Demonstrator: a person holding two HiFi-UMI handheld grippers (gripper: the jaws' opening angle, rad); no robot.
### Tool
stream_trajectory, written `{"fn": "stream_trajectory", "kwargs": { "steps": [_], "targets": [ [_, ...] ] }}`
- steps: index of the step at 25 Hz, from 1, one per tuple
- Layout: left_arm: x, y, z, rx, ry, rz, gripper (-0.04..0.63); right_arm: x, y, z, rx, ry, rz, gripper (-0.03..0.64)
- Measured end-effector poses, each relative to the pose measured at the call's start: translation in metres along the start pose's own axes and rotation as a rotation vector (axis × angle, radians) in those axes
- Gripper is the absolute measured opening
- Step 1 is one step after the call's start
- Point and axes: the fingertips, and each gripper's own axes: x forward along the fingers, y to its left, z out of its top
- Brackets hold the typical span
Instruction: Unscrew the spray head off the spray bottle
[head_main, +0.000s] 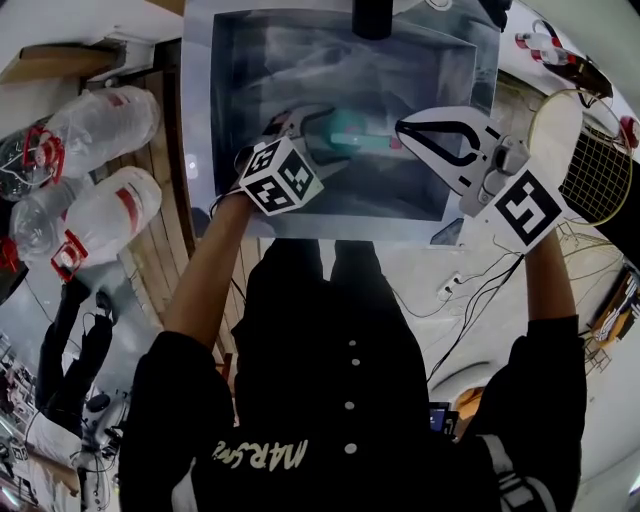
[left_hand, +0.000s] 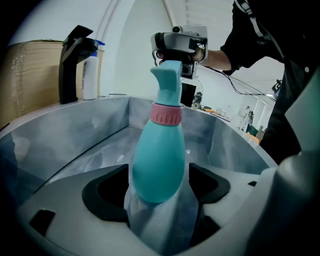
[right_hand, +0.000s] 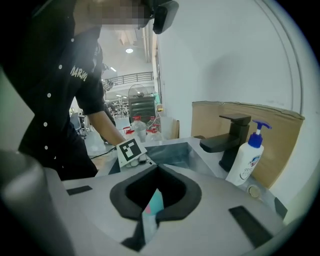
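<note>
Plastic, light and smooth: the teal plastic spray bottle (left_hand: 159, 160) hangs over the grey metal sink (left_hand: 75, 145), its spray head (left_hand: 167, 82) pinched in the closed right gripper (right_hand: 151, 219). The left gripper (head_main: 322, 135) stands wide open round the bottle's rounded belly, its pads clear of it on both sides. That belly looks slick and may give a little when squeezed. A firm hold at its widest part, below the pink ribbed collar (left_hand: 165, 114), should stop it spinning while the head turns. The wall is opaque, so whether liquid adds weight cannot be told.
</note>
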Motion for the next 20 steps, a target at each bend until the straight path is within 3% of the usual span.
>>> {"fn": "stream_trajectory", "kwargs": {
  "steps": [11, 16, 20],
  "targets": [
    [0.017, 0.006, 0.001, 0.036, -0.037, 0.001, 0.371, 0.006, 0.010, -0.001, 0.039, -0.007, 0.023, 0.025],
    [0.016, 0.005, 0.001, 0.037, -0.040, -0.015, 0.371, 0.015, 0.023, -0.009, 0.027, 0.060, 0.075, 0.143],
    [0.017, 0.006, 0.000, 0.040, -0.039, -0.019, 0.371, 0.033, 0.029, -0.030, -0.023, 0.136, 0.097, 0.176]
  ]
}}
